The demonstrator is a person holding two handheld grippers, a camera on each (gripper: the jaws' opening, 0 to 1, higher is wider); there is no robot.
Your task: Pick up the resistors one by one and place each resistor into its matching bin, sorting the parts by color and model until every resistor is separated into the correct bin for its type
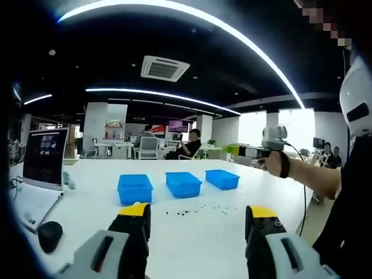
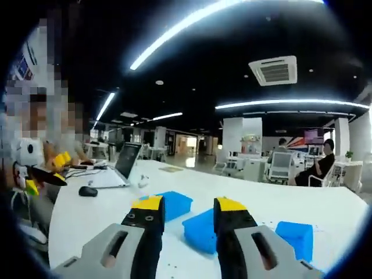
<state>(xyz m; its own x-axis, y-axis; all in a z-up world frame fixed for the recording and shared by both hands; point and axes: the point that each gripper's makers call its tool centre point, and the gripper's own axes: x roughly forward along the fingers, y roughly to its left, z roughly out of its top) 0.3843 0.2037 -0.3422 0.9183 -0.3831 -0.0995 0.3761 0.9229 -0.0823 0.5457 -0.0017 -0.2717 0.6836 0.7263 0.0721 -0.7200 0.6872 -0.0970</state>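
Observation:
Three blue bins stand in a row on the white table: left [image 1: 135, 189], middle [image 1: 183, 183] and right [image 1: 222, 179]. Several tiny dark resistors [image 1: 192, 210] lie scattered on the table just in front of them. My left gripper [image 1: 199, 215] hovers above the near table, open wide and holding nothing. A hand holds my right gripper [image 1: 273, 139] up in the air beyond the bins' right end. In the right gripper view my right gripper [image 2: 190, 204] is open and empty, high over the bins [image 2: 200, 229]. The left gripper [image 2: 43, 171] shows at the far left.
An open laptop [image 1: 43, 160] and a black mouse [image 1: 50, 235] sit at the table's left end. The person's arm [image 1: 314, 177] reaches in from the right. Seated people [image 1: 189, 145], chairs and desks fill the office behind the table [image 1: 104, 174].

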